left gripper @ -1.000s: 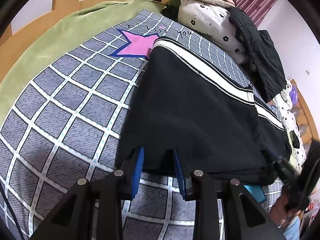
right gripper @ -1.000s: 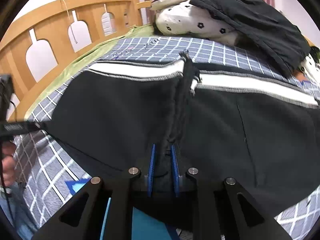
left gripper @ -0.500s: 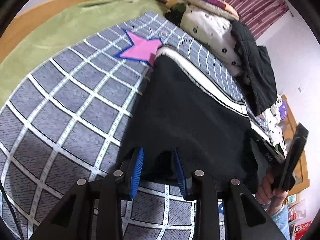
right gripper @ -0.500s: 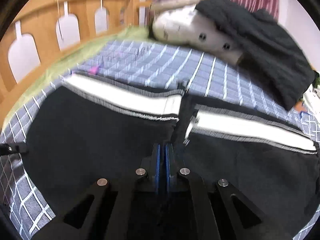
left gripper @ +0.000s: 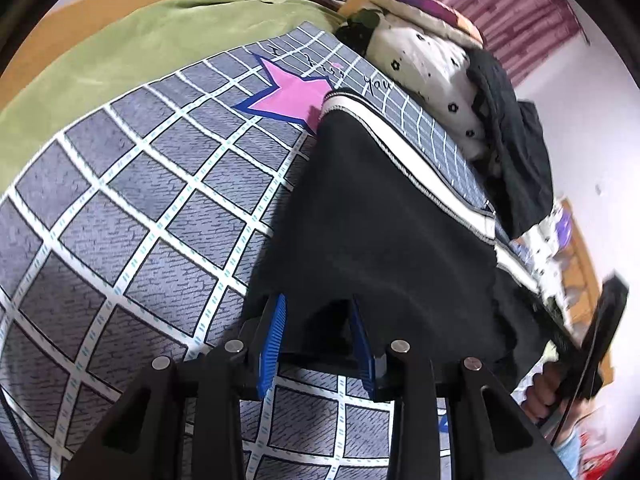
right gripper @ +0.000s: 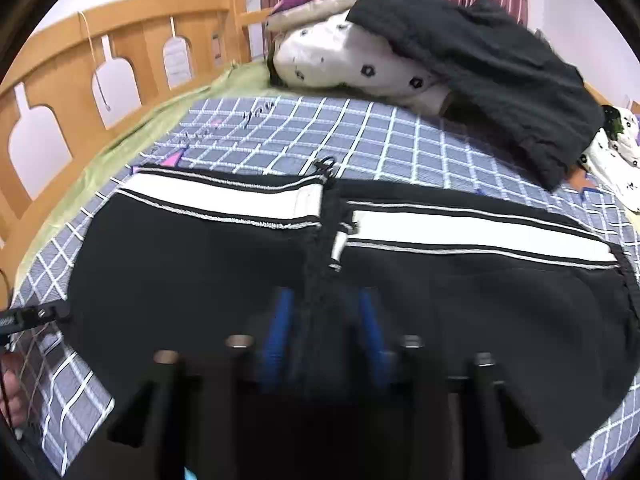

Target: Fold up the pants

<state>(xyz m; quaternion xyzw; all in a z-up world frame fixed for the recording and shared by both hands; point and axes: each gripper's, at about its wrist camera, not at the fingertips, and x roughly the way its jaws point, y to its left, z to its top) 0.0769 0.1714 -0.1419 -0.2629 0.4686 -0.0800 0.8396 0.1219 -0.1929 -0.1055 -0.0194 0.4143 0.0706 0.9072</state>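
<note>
- Black pants (right gripper: pixel 192 264) with white side stripes lie flat on the checked bed sheet (left gripper: pixel 132 200).
- Left tool (left gripper: pixel 318 332) spread apart at the pants' near edge.
- Right tool (right gripper: pixel 326 320) spread apart, astride the middle fold.

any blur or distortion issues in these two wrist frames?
Right wrist view: motion blur smears the right gripper and its blue fingers; the pants and headboard further off stay fairly sharp. Left wrist view: crisp, with the left gripper and checked bedsheet well defined. Both show strong fisheye bending and dark corner vignetting; lighting is even, without glare.
</note>
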